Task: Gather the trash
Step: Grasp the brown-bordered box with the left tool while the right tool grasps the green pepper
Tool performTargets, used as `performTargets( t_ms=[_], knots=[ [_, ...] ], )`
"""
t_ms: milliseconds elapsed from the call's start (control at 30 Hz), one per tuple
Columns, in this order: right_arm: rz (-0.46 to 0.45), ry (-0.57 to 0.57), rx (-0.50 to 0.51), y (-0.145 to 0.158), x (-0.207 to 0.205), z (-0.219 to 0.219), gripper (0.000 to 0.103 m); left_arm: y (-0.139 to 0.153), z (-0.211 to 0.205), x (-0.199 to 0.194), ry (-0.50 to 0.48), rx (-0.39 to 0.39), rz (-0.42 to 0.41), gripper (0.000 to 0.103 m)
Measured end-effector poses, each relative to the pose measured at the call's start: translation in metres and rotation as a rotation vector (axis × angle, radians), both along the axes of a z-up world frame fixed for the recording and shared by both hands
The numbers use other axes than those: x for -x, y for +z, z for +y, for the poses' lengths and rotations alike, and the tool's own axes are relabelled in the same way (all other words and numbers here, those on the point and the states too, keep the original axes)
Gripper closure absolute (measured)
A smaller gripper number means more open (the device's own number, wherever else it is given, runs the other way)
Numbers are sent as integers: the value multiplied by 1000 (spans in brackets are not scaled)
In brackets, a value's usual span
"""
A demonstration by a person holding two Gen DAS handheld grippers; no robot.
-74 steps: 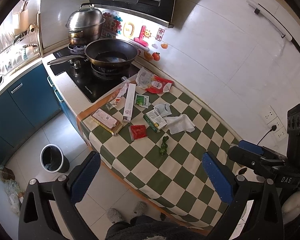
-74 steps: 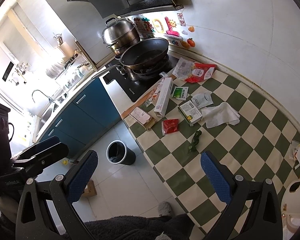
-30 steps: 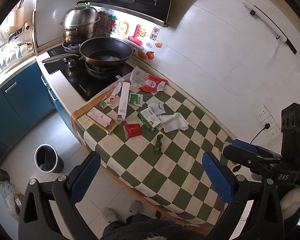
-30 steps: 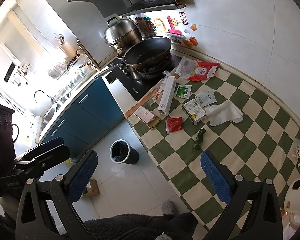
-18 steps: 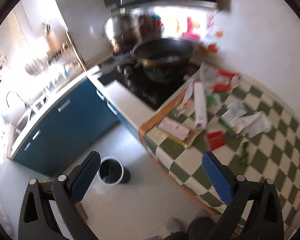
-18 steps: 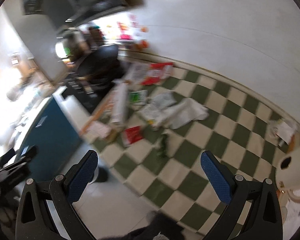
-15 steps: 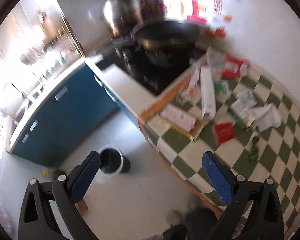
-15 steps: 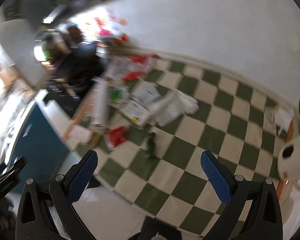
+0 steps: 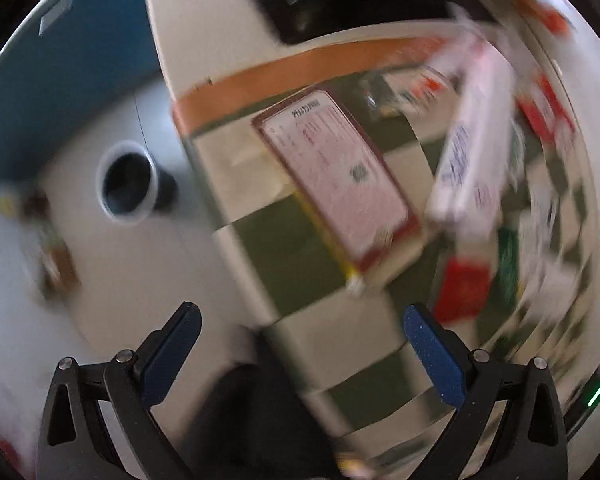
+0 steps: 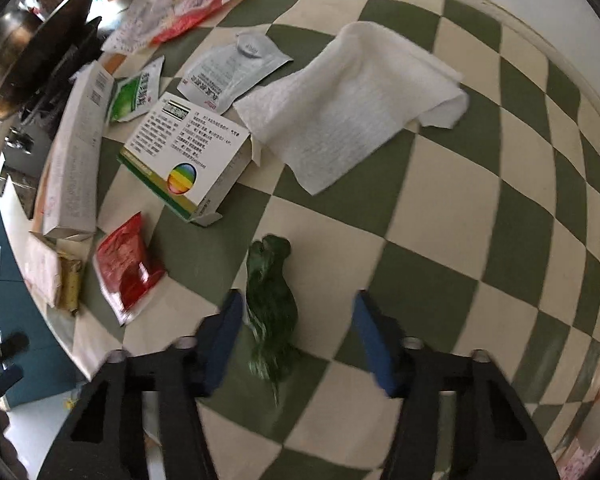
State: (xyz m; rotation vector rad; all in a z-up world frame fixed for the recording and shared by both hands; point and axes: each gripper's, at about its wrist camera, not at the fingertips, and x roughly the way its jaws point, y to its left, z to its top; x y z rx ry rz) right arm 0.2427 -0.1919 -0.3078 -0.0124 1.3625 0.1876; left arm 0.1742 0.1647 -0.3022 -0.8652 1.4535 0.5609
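Nothing looks collected yet: every scrap lies on the checked counter (image 10: pixel 440 216), and the bin (image 9: pixel 130 184) on the floor at 9 o'clock in the left view shows only a dark inside. The right tool (image 10: pixel 296 332) straddles the crumpled green wrapper (image 10: pixel 270 304), its jaws closing but not yet pressing. At 11 o'clock lies a small printed box (image 10: pixel 188 152), at 12 a white napkin (image 10: pixel 348 96). The left tool (image 9: pixel 300 344) stands wide apart, empty, above the counter's edge.

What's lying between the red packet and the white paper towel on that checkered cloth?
In the right wrist view, an opened box with a rainbow circle lies between the red packet and the paper towel.
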Motion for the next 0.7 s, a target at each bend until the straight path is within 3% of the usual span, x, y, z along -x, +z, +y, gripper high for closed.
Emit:
performTargets(
  t_ms=[33,67,200,300,367,467,500,533,600,700],
  knots=[
    [-16,2,15,0,-1,3,74,-8,7,-5,53,35,2,0],
    [-35,1,39,0,-3,6,78,-15,12,-10,100,64,5,1],
    [-55,1,54,0,-12,13,78,-36,29,-24,222,118,28,4],
    [-46,20,66,2,-16,17,78,-36,34,-33,228,64,53,9],
    [-32,24,69,6,-16,19,78,-28,29,-43,124,-27,78,34],
    [4,14,65,8,-21,19,75,-21,13,-46,-55,-116,88,37],
    [21,10,62,6,-27,21,68,-18,3,-43,-136,-154,88,37],
    [40,8,56,6,-28,20,54,-15,-5,-41,-190,-184,94,38],
    [59,-3,42,6,-27,16,48,-12,-25,-34,-334,-250,106,38],
    [75,8,52,-1,-21,12,48,-12,-38,-18,-386,-264,113,38]
  ],
)
